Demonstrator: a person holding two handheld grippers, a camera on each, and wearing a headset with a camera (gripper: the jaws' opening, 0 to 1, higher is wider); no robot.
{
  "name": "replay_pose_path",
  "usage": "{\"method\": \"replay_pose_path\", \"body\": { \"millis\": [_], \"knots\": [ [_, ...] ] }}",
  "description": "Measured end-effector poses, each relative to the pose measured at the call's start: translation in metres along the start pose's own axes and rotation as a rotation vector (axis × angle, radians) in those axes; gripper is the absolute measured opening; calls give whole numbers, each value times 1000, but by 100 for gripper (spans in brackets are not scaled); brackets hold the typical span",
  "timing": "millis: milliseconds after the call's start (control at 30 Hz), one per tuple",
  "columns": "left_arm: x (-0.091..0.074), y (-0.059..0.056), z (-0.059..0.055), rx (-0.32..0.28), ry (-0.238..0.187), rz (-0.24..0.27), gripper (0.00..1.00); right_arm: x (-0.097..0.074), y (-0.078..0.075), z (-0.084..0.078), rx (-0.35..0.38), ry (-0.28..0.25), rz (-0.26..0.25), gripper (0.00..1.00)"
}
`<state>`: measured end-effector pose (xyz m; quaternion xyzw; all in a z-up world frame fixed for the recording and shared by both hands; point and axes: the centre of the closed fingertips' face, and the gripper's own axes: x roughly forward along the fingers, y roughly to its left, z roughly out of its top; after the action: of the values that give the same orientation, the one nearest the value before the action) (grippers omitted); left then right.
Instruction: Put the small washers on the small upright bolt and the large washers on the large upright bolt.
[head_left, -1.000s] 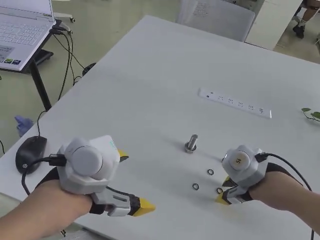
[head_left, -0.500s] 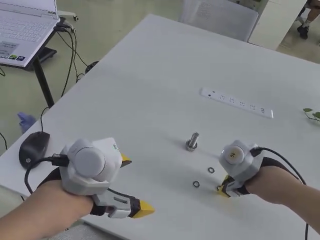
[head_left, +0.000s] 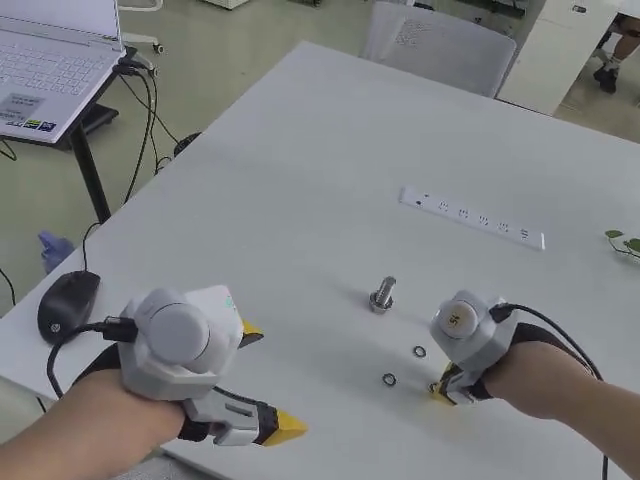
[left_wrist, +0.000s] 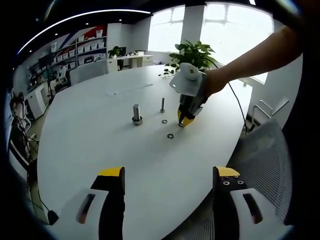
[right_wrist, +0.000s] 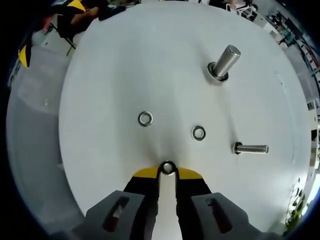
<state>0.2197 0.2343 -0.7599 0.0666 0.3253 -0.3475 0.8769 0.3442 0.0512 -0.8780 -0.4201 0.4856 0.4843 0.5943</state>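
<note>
My right gripper (right_wrist: 168, 172) points down at the table, its yellow tips shut on a small steel washer (right_wrist: 168, 167) that lies flat on the surface. Two more washers (right_wrist: 145, 118) (right_wrist: 198, 133) lie loose just beyond it. The large upright bolt (right_wrist: 222, 64) stands farther off, and the thin small bolt (right_wrist: 250, 148) is to the right. In the head view the right gripper (head_left: 445, 387) is beside the two washers (head_left: 419, 352) (head_left: 389, 379), below the large bolt (head_left: 382, 295). My left gripper (left_wrist: 169, 172) hovers open and holds nothing near the front edge (head_left: 270, 378).
A white power strip (head_left: 470, 215) lies beyond the bolts. A laptop (head_left: 50, 60) on a stand and a black mouse (head_left: 60, 305) are at the left, with cables hanging. A grey chair (head_left: 430, 45) stands at the table's far side.
My right gripper has shifted slightly left and settled over the nearest washer, which now sits between its tips. The left gripper has stayed put; the head camera has drifted.
</note>
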Motion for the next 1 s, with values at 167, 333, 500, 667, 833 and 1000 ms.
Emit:
{"method": "replay_pose_path", "body": {
  "millis": [167,333,500,667,833,1000],
  "knots": [
    [-1,2,0,-1,2,3,71,-2,0,-1,-1,0,-2,12],
    [-2,3,0,-2,3,5,70,-11,-8,-1,7,-9,-6,12],
    [-2,3,1,-5,-6,3,71,-20,-18,-8,19,-1,-10,12],
    [-1,7,3,-5,-10,4,72,-36,-34,-17,45,-11,-28,12],
    [0,9,2,5,0,0,71,-44,-48,-23,83,-19,-46,12],
    [2,7,3,10,7,-8,71,-49,-58,-20,92,-28,-59,12]
  ]
}}
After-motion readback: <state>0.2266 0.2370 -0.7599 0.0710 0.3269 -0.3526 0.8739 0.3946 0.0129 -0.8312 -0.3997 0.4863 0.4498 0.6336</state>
